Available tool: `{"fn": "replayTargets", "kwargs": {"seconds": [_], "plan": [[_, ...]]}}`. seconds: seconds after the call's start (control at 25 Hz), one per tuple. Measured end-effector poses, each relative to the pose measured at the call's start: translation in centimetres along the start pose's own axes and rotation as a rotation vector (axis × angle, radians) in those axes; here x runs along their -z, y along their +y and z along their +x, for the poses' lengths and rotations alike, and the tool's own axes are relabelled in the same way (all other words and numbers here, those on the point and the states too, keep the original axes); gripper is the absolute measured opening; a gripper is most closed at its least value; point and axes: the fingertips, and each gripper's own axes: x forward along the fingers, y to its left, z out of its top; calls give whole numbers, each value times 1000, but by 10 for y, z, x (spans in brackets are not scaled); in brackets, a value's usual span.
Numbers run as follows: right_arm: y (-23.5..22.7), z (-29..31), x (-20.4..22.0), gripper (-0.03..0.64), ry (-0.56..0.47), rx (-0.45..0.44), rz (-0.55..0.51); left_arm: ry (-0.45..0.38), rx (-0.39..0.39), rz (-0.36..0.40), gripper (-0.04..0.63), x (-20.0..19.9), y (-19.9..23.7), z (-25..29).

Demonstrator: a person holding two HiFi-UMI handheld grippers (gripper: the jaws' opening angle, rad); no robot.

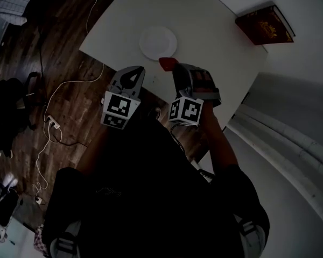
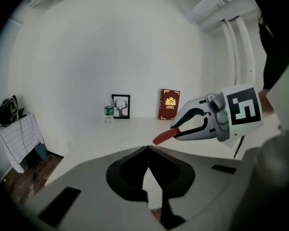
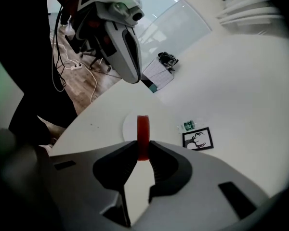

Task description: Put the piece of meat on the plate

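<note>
Red meat (image 1: 167,63) hangs just short of the white plate (image 1: 158,42) on the counter (image 1: 215,42), pinched in the right tongs (image 1: 172,69); the left tongs (image 1: 135,74) hover beside them, nearer than the plate. Left gripper view: left tongs (image 2: 147,149) pressed together, empty. Right gripper view: right tongs (image 3: 143,150) clamped on the meat (image 3: 143,129), plate (image 3: 129,126) just behind it

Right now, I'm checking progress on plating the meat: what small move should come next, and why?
Probably carry the right gripper forward and down over the plate before opening. Its jaws are clamped on the piece of meat, held above the table just short of the bare plate's near rim.
</note>
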Motion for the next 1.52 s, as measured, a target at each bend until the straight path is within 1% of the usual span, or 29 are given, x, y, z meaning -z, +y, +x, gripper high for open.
{"fn": "replayTargets", "kwargs": {"seconds": [0.16,0.28,0.76,0.96,1.24,1.52], "plan": [[-2,20,-1,91,58,-16,-42,-8,-23,-32,3,6,12,4],[3,32,-3,91,75,-45,-40,0,-30,-62,2,14,20,7],[15,74,-8,91,119,-90,-89,23,0,-112,2,27,36,13],[17,87,-9,91,142,-102,-103,38,8,-94,2,28,42,12],[19,100,-7,91,176,-97,-118,53,9,-104,2,34,53,11],[25,111,-3,91,208,-97,-145,46,4,-96,2,28,59,12]]}}
